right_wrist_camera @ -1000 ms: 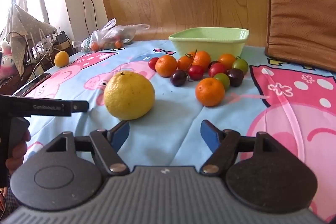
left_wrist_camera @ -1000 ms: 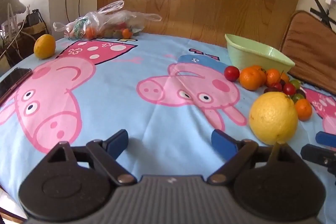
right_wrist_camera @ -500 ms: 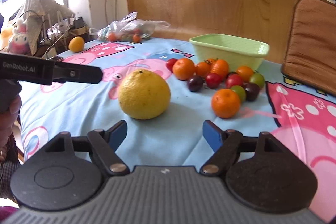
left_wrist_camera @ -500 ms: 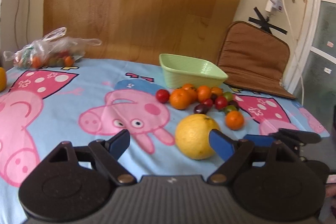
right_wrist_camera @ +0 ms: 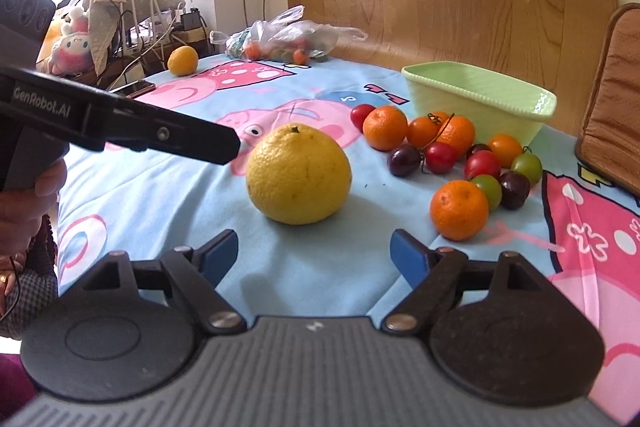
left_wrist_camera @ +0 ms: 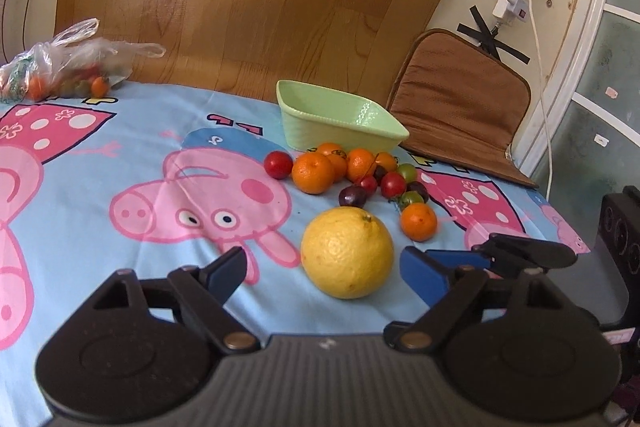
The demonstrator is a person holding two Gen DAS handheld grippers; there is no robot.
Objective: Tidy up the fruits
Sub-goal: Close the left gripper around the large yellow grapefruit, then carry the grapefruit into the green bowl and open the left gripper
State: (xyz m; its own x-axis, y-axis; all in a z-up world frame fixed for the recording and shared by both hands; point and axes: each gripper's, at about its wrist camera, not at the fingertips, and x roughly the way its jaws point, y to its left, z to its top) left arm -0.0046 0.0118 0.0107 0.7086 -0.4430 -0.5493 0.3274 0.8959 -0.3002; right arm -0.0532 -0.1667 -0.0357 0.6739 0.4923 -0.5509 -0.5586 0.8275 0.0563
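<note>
Right wrist view is showing my right gripper (right_wrist_camera: 312, 253) opening wide with nothing between its pads, the big yellow citrus (right_wrist_camera: 298, 174) sitting on the tablecloth (right_wrist_camera: 160, 195) just ahead. My left gripper (left_wrist_camera: 322, 271) is also spreading, empty, beside the same fruit. I am judging it best to centre the jaws around its widest part before closing, then carry it to the green basin (right_wrist_camera: 480, 95)

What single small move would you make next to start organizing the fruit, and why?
Probably ease the right gripper forward around the large yellow citrus. Its jaws are opening with nothing between them, the fruit lies just ahead, apart from the small fruit pile, and the green basket looks empty. The left gripper is also opening, with nothing in it.
</note>
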